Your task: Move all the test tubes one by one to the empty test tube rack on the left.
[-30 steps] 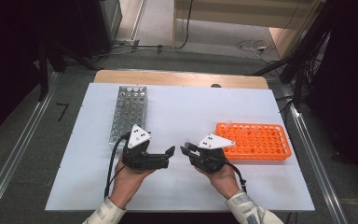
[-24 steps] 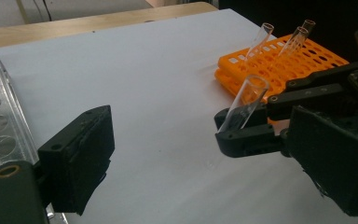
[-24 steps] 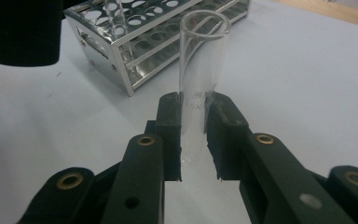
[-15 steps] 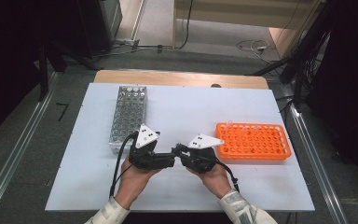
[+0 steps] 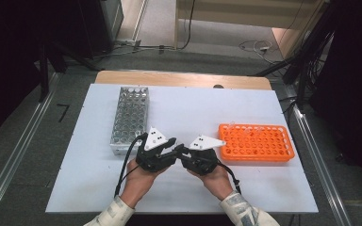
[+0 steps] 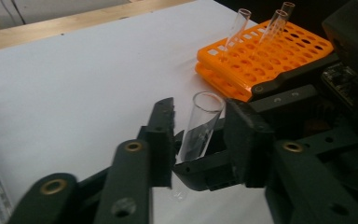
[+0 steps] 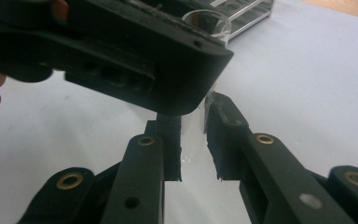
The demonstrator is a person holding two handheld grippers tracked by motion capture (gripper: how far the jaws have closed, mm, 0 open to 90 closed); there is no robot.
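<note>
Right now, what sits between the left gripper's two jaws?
A clear glass test tube, upright with its open mouth up, stands between the jaws of the left gripper, which have just been closing on it. The left gripper view shows this.

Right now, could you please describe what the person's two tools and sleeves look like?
Both the left tool and the right tool are black, each topped by a grey three-cornered plate with dark dots, brass-coloured rivets on the jaws, and a black cable trailing. The sleeves are light and patterned.

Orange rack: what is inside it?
Two clear glass tubes stand tilted in holes at the far end of the orange rack; other holes look empty. The right claw covers its near corner.
</note>
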